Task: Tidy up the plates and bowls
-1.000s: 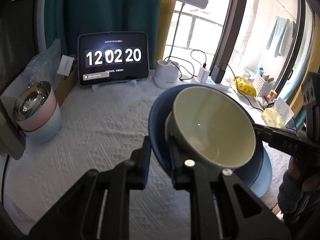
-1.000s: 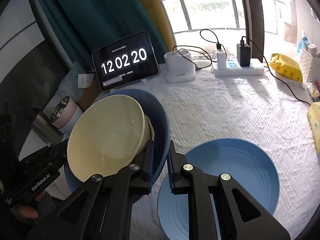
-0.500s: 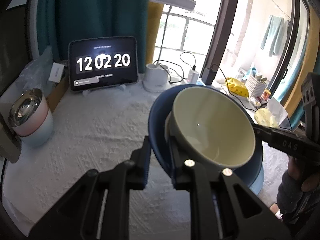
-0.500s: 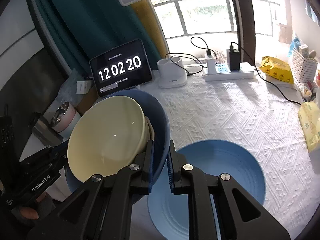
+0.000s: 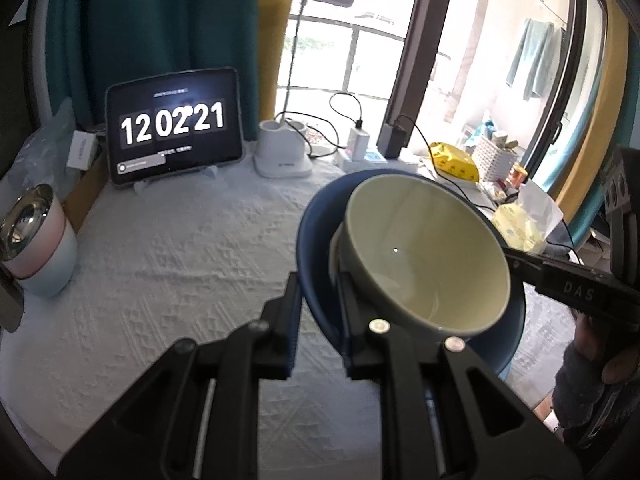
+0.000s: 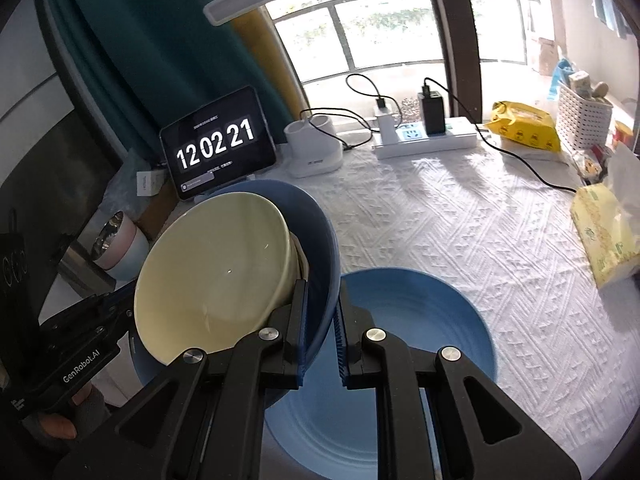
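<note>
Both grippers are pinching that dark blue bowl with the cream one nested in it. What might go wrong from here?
1. The left gripper and right gripper clamp only opposite rims of the dark blue bowl; uneven motion might twist it loose.
2. The cream bowl sits loose inside and tilted, so it may slide out.
3. Dropping would hit the light blue plate below.

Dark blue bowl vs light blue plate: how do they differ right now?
The dark blue bowl is deep, tilted and held off the table, clamped by both hand-held grippers, with a cream bowl nested inside. The light blue plate is shallow, lies flat on the white tablecloth and is empty. Both are round and blue.
</note>
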`<state>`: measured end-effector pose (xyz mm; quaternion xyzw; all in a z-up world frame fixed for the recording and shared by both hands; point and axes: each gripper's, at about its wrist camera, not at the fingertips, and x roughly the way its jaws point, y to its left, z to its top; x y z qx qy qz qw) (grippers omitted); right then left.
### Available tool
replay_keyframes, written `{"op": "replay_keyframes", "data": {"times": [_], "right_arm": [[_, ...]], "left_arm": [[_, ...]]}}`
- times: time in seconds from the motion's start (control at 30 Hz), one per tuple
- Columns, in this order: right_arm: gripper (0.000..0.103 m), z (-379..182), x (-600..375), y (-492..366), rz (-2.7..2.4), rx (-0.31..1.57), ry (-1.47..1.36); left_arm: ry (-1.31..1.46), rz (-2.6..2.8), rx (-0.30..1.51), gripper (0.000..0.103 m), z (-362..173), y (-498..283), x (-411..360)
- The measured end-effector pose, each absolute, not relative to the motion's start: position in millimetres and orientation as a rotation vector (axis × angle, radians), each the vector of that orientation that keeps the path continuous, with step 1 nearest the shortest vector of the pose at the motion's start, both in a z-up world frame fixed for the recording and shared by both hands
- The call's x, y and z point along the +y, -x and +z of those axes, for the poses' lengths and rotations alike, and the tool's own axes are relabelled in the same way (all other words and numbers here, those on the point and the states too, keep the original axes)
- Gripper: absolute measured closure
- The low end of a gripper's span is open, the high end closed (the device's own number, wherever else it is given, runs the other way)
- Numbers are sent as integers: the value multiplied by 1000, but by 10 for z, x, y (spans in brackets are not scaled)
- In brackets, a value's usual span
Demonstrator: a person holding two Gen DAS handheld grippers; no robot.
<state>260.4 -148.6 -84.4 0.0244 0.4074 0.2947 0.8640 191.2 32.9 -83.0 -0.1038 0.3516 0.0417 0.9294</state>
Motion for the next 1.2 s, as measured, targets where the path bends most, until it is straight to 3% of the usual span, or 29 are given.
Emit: {"op": "replay_keyframes", "data": {"times": [1.2], "right_arm": [[88, -1183, -2404, -2611, 481, 909, -125]], "left_arm": [[153, -48, 832, 87, -1110, -2217, -455]]}}
